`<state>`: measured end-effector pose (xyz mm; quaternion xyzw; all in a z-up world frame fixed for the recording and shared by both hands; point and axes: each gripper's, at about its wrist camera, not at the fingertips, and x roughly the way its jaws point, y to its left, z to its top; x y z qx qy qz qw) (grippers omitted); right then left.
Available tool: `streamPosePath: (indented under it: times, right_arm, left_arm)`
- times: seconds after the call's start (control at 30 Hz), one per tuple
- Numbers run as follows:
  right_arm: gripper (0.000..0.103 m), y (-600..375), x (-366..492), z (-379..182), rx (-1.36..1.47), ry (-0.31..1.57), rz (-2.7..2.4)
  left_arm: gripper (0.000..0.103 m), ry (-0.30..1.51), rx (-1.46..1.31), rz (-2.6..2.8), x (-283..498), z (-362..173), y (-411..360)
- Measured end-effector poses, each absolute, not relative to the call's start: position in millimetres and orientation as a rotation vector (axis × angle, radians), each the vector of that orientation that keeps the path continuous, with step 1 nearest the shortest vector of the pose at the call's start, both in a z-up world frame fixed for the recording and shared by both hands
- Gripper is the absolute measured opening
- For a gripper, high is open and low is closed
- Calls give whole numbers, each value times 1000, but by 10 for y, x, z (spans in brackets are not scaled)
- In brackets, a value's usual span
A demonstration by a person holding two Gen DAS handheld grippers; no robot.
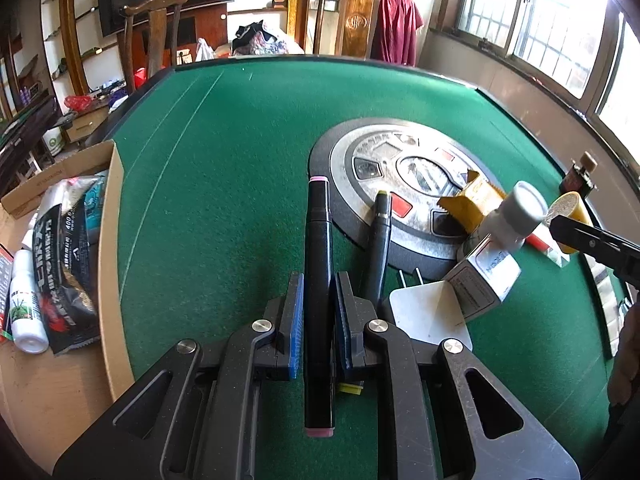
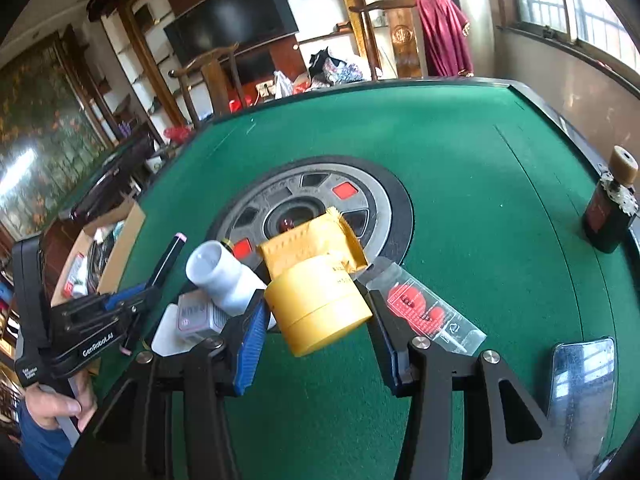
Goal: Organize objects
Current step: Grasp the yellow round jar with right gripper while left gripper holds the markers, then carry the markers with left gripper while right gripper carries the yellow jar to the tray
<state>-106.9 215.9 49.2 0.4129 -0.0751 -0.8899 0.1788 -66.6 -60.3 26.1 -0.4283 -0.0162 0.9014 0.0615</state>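
Note:
My left gripper [image 1: 318, 292] is shut on a black marker with pink ends [image 1: 318, 240], held lengthwise above the green table [image 1: 224, 184]. It shows in the right wrist view [image 2: 132, 300] at the left, marker [image 2: 170, 254] sticking out. My right gripper [image 2: 316, 300] is shut on a yellow round jar [image 2: 320, 308], just above the felt. In the left wrist view the jar [image 1: 572, 208] and right gripper finger [image 1: 592, 240] are at the right edge. A second black marker [image 1: 380, 248], a white bottle [image 1: 516, 216], a small box [image 1: 484, 280] and a yellow packet [image 1: 472, 204] lie nearby.
A cardboard box [image 1: 108, 240] with a bottle and packets stands at the table's left edge. A round control hub [image 1: 400, 176] sits mid-table. A white card [image 1: 432, 312], a clear red-printed packet [image 2: 428, 312], a dark bottle [image 2: 608, 216] and a phone [image 2: 584, 384] lie around.

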Motion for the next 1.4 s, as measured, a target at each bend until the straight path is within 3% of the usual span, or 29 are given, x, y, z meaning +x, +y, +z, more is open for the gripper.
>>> streamPosePath:
  times: [0.5, 0.93, 1.4]
  right_arm:
    - [49, 2185, -1049, 522, 1170, -254, -2556]
    - [49, 2024, -730, 897, 996, -277, -2592]
    - [49, 552, -376, 1017, 1000, -115, -2308]
  left_arm:
    - [14, -33, -1295, 2679, -689, 257, -499]
    - [14, -189, -1116, 2668, -319, 666, -610]
    - [14, -378, -1011, 2883, 437, 992, -1875]
